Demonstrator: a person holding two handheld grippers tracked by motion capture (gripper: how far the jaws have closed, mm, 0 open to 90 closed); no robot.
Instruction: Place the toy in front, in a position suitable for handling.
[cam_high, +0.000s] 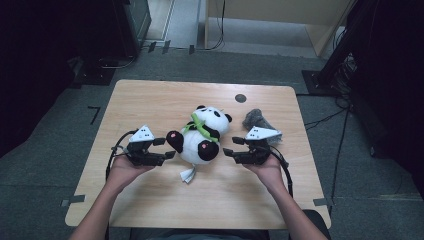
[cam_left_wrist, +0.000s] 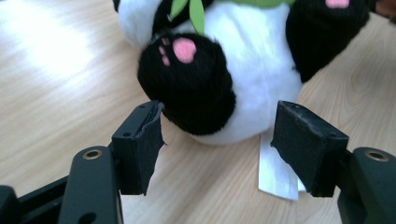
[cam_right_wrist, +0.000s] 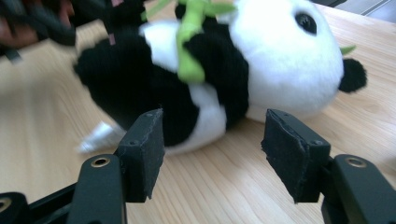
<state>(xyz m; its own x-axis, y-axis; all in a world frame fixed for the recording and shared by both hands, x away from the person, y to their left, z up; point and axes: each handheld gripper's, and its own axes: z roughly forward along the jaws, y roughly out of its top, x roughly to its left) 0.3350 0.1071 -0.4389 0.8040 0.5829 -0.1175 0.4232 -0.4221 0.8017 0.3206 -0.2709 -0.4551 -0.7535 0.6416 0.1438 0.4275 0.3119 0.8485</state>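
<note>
A black-and-white panda plush (cam_high: 202, 135) with green leaves at its neck lies on its back in the middle of the wooden table (cam_high: 150, 100). My left gripper (cam_high: 166, 148) sits just left of it, open, pointing at a black foot with pink pads (cam_left_wrist: 187, 84). That foot lies just ahead of my left gripper (cam_left_wrist: 219, 144), close to the left pad without being pressed. My right gripper (cam_high: 233, 146) is open on the panda's other side. In the right gripper view, my right gripper (cam_right_wrist: 212, 154) faces the panda (cam_right_wrist: 280, 60) with nothing clamped.
A white label (cam_high: 188, 175) trails from the panda toward the near edge. A crumpled grey cloth (cam_high: 255, 119) lies behind my right gripper, and a dark round hole (cam_high: 240, 98) marks the table's far side. Black stands and cables flank the table.
</note>
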